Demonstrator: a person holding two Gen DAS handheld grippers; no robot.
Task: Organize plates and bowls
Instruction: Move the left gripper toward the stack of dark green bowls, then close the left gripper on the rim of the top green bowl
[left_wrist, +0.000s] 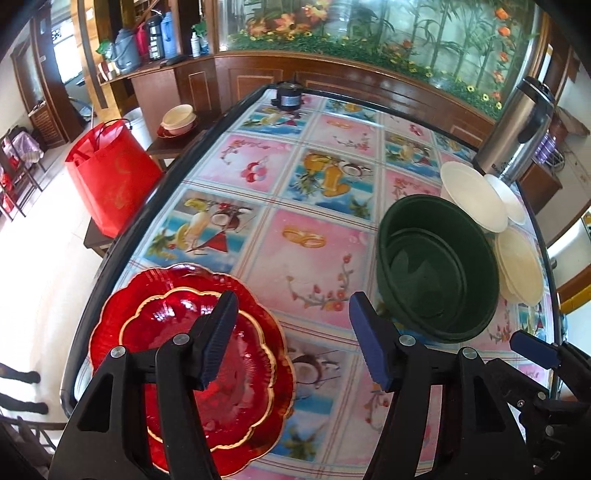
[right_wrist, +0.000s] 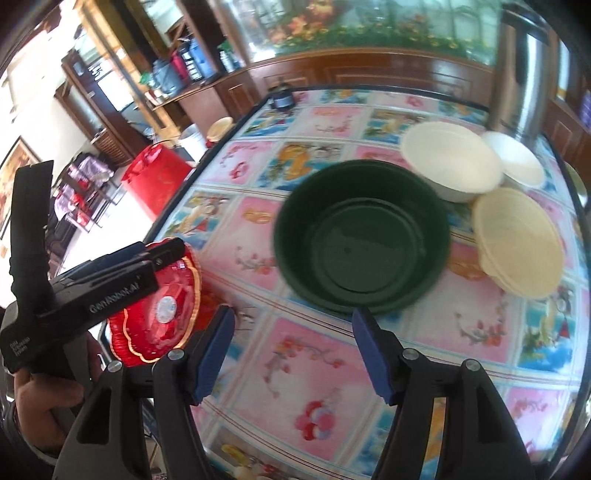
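Two red glass plates with gold rims are stacked (left_wrist: 192, 369) at the table's near left corner; they also show in the right wrist view (right_wrist: 159, 314). Nested dark green bowls (left_wrist: 436, 269) (right_wrist: 362, 236) stand mid-right. Two white bowls (left_wrist: 474, 195) (right_wrist: 450, 162) and a cream bowl (left_wrist: 519, 266) (right_wrist: 517, 243) sit behind them. My left gripper (left_wrist: 291, 339) is open and empty, its left finger over the red plates. My right gripper (right_wrist: 291, 350) is open and empty, just short of the green bowls.
The table (left_wrist: 314, 236) has a patterned cloth and a dark rim. A steel thermos (left_wrist: 517, 129) stands at the far right, a small dark device (left_wrist: 288, 95) at the far edge. A red bag (left_wrist: 110, 177) sits on a stool left of the table.
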